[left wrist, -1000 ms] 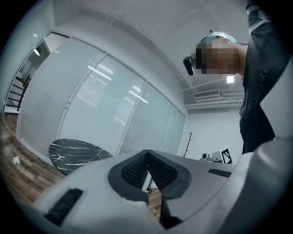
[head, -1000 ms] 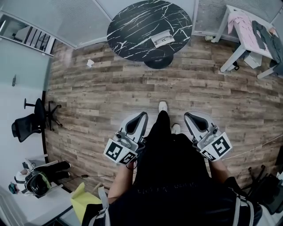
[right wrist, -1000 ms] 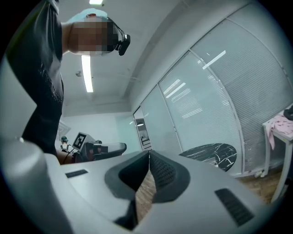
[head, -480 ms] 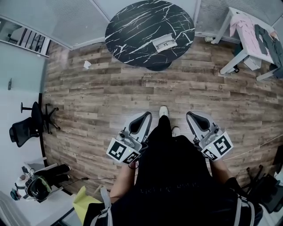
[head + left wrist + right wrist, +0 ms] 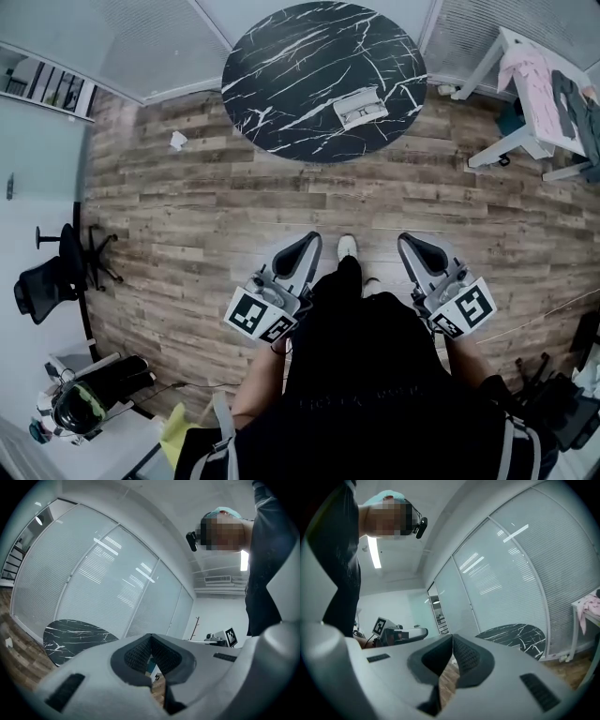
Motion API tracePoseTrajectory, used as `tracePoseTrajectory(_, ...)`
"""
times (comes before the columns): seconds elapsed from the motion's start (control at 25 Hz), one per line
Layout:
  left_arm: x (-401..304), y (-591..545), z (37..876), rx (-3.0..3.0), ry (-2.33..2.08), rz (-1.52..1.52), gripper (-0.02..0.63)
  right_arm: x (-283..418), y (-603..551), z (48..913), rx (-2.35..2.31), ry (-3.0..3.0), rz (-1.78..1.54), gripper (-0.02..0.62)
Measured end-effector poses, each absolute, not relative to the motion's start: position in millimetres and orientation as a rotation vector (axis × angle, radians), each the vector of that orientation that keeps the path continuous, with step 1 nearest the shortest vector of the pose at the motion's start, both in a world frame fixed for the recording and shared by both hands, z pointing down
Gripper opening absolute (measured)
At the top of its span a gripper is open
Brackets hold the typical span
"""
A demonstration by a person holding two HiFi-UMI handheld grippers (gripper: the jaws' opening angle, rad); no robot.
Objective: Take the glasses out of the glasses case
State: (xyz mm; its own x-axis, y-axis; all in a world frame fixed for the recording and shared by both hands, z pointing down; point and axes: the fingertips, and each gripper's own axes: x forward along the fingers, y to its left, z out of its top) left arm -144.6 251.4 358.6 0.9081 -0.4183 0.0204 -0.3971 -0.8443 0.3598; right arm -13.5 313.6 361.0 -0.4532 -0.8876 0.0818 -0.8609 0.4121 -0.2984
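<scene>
A light grey glasses case [image 5: 359, 106] lies open on the round black marble table [image 5: 281, 66] at the far side of the room in the head view; a pair of glasses shows inside it. My left gripper [image 5: 310, 240] is held close to the person's body, far from the table, jaws shut and empty. My right gripper [image 5: 406, 242] is held the same way on the other side, shut with nothing in it. In the left gripper view the table [image 5: 70, 637] shows low at the left, and in the right gripper view the table [image 5: 513, 637] shows at the right.
Wood plank floor [image 5: 206, 216] lies between me and the table. A white table with pink and dark clothing [image 5: 544, 94] stands at the right. A black office chair [image 5: 47, 277] is at the left. A crumpled white scrap [image 5: 177, 141] lies on the floor. Glass walls with blinds [image 5: 93, 578] stand behind the table.
The table and case have come slightly nearer and larger in the head view as the person walks toward them. Both grippers stay shut at the body.
</scene>
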Motion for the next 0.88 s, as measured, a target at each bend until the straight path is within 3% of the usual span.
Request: tracePoseTrajectory(0.88, -139.5, 182.2, 362.3, 2.691, -0.477, -0.135, 0.017, 19.1, 255.7, 365.7, -1.721, 2.389, -0.543, 0.031)
